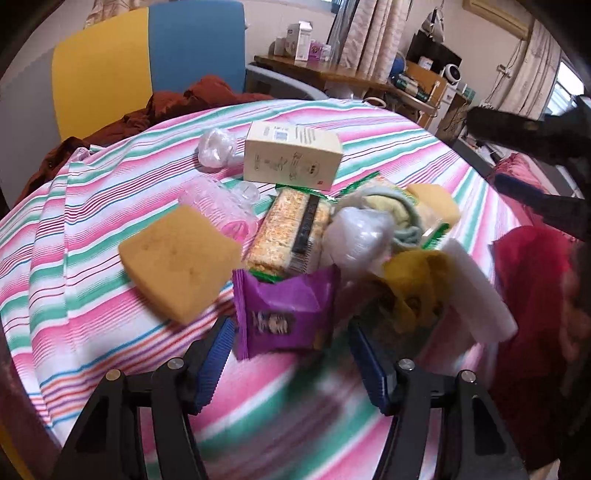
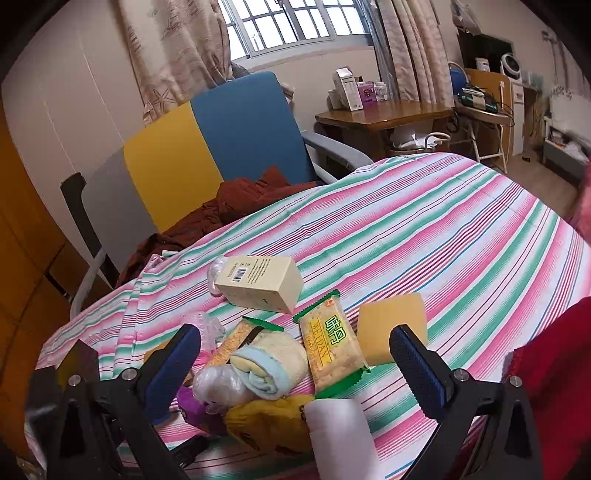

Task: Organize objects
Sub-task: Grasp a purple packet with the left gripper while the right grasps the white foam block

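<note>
We hover both grippers over a jumble of household odds and ends heaped on a bed with a pink, green and white striped cover (image 2: 424, 229). Our left gripper (image 1: 290, 363) stands wide and empty, lined up on the purple foil snack packet (image 1: 284, 314) just ahead, apparently our first pick. Our right gripper (image 2: 295, 362) is equally wide, holding nothing above the rolled blue and cream towel (image 2: 266, 365) and green-edged cracker packet (image 2: 332, 347). A cream cardboard box (image 2: 258, 282) lies at the far edge of the pile.

Barred window (image 2: 280, 27), curtains (image 2: 177, 55), wooden desk (image 2: 384, 114), yellow-blue chair (image 2: 207, 147).
</note>
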Motion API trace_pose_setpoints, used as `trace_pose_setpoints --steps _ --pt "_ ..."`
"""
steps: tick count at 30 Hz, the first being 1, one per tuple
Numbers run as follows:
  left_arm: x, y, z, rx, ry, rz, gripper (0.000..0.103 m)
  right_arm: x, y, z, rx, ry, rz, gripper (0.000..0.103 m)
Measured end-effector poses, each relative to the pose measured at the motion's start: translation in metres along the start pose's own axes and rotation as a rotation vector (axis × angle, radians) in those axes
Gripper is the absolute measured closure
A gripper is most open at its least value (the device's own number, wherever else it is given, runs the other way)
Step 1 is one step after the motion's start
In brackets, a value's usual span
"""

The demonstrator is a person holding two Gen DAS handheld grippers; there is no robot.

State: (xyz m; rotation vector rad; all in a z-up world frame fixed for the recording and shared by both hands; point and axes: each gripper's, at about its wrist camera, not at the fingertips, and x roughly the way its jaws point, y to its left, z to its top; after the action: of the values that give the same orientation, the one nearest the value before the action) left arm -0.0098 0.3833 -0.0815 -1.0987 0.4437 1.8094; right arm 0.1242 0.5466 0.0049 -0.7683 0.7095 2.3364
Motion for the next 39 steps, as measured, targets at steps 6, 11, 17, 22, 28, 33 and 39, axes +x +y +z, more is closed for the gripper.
trace_pose_setpoints --steps 6,11,17,22,28,33,39 --pt "0.012 0.01 0.005 -0.07 0.003 -0.031 0.051 0.003 0.001 0.001 -0.002 0.016 0.008 0.0" --pt "0.0 0.012 -0.009 -0.04 -0.015 -0.041 0.055 0.006 0.001 0.001 -0.006 0.025 0.003 0.0" --pt "-0.022 0.017 -0.037 -0.065 -0.021 -0.008 0.056 0.006 -0.001 0.001 0.001 0.027 -0.003 0.0" --pt "-0.039 0.027 -0.06 -0.09 -0.028 0.014 0.056 0.008 -0.006 0.002 0.026 0.041 0.006 0.0" --pt "-0.048 0.039 -0.073 -0.12 -0.039 0.004 0.056 0.016 -0.02 0.006 0.088 0.188 0.114 0.0" --pt "-0.045 0.039 -0.074 -0.127 -0.047 0.0 0.056 0.016 -0.014 0.006 -0.094 0.386 0.068 0.0" --pt "-0.043 0.039 -0.074 -0.123 -0.054 0.005 0.057 0.021 0.004 -0.018 -0.322 0.571 -0.003 0.023"
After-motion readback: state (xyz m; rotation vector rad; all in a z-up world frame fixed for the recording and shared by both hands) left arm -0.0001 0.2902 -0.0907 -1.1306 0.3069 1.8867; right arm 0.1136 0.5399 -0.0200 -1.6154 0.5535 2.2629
